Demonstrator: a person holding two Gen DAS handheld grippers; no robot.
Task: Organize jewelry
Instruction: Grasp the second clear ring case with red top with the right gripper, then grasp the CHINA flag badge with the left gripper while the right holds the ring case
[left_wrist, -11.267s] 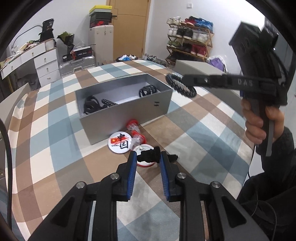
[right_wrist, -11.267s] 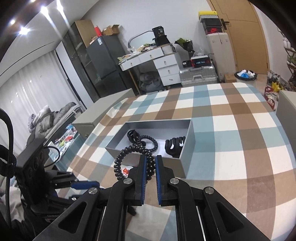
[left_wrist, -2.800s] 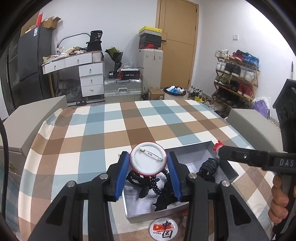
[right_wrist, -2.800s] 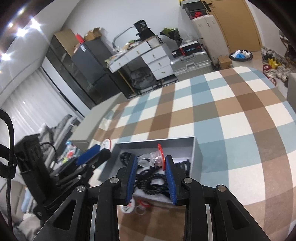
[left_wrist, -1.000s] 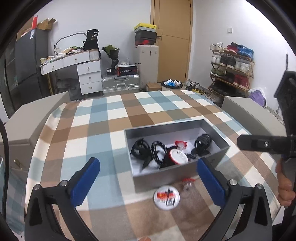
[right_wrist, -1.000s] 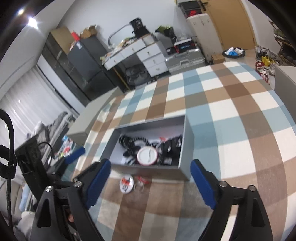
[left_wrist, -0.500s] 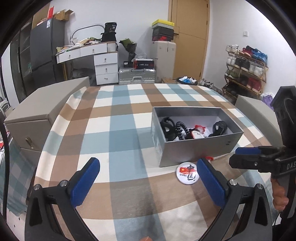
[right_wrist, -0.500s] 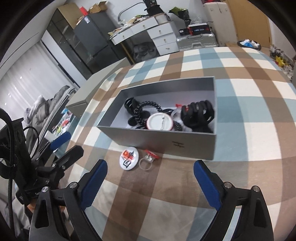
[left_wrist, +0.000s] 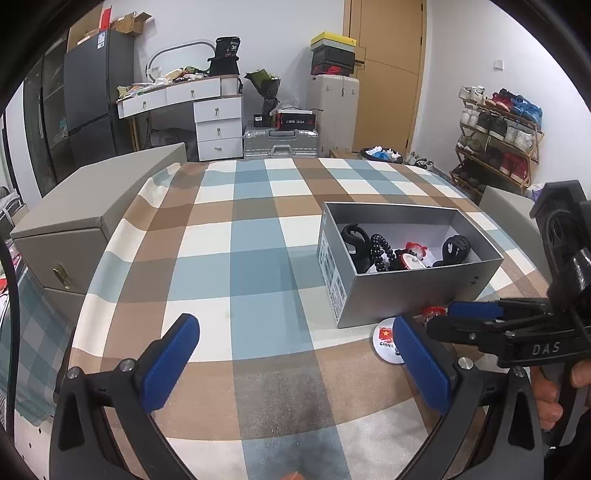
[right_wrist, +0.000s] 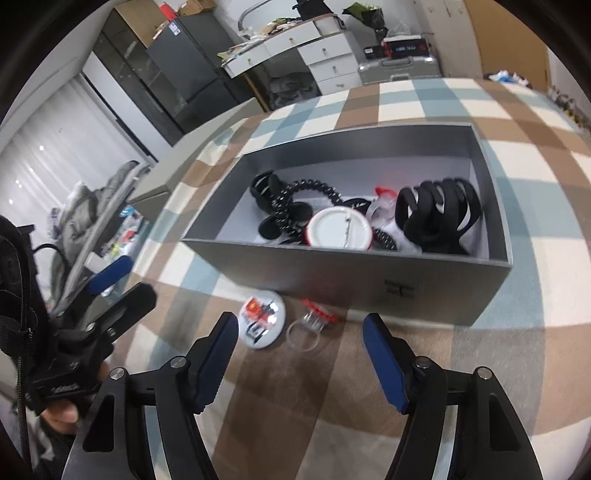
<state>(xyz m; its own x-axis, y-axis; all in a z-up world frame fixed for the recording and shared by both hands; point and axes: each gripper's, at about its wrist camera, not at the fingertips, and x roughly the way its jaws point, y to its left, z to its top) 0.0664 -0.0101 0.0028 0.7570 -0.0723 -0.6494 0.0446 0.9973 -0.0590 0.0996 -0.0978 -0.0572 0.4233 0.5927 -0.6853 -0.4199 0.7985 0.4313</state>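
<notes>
A grey open box (right_wrist: 369, 275) (left_wrist: 417, 291) stands on the checked tablecloth. It holds black hair claws (right_wrist: 437, 216), a black spiral hair tie (right_wrist: 314, 188), a round white badge (right_wrist: 340, 232) and a small red-and-clear piece (right_wrist: 384, 197). On the cloth in front of the box lie a round China flag badge (right_wrist: 263, 324) (left_wrist: 385, 339) and a clear ring with a red top (right_wrist: 312, 324). My right gripper (right_wrist: 301, 360) is open and empty, just short of the ring. My left gripper (left_wrist: 295, 362) is open and empty, left of the box.
The right gripper's body (left_wrist: 517, 332) crosses the left wrist view at lower right. A grey cabinet (left_wrist: 92, 214) stands off the table's left edge. Drawers (left_wrist: 218, 122), a suitcase (left_wrist: 280, 142) and a shoe rack (left_wrist: 498, 129) are far behind.
Both grippers have let go of their items into the box and opened wide. In the last half second my right gripper has moved down and closer to the badge and ring.
</notes>
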